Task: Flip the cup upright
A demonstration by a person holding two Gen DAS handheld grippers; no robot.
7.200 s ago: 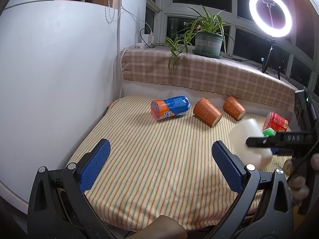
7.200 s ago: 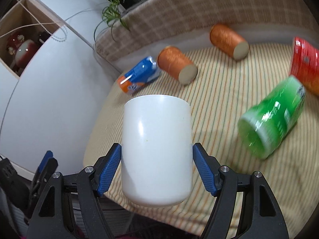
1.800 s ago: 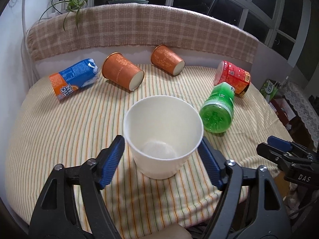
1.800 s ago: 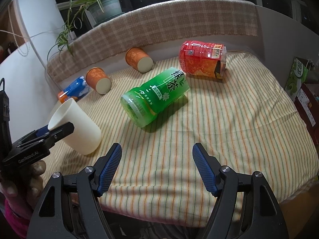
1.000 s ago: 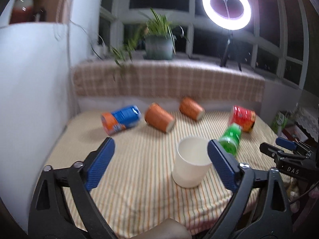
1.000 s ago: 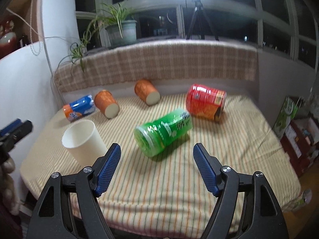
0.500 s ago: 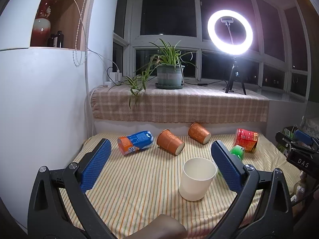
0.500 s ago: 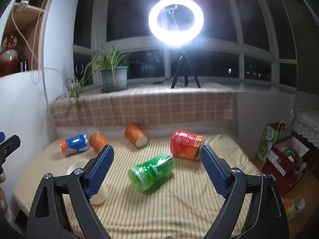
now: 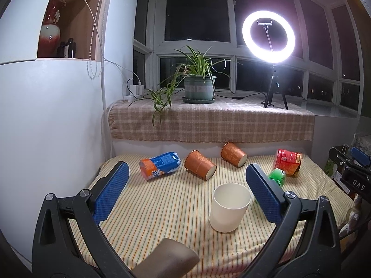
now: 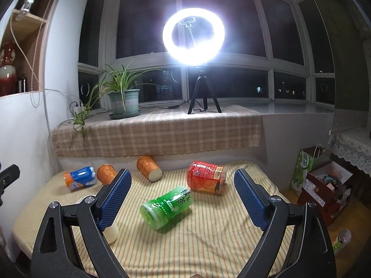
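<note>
A white cup (image 9: 229, 207) stands upright, mouth up, on the striped tablecloth (image 9: 162, 208). My left gripper (image 9: 185, 185) is open and empty, drawn back above and behind the cup, apart from it. My right gripper (image 10: 183, 192) is open and empty too, held high over the table. In the right wrist view only the cup's base (image 10: 111, 232) shows, behind the left finger (image 10: 114, 199). The right gripper's body shows at the right edge of the left wrist view (image 9: 352, 173).
Lying on their sides: a blue-orange can (image 9: 160, 165), two orange cups (image 9: 199, 168) (image 9: 233, 154), a green bottle (image 10: 168, 206) and a red container (image 10: 206, 180). A checked-cloth ledge (image 9: 208, 120) with a plant and ring light backs the table. Boxes (image 10: 324, 185) stand on the floor right.
Both grippers have pulled back and risen from the table. The white cup, let go earlier, stands upright where it was set.
</note>
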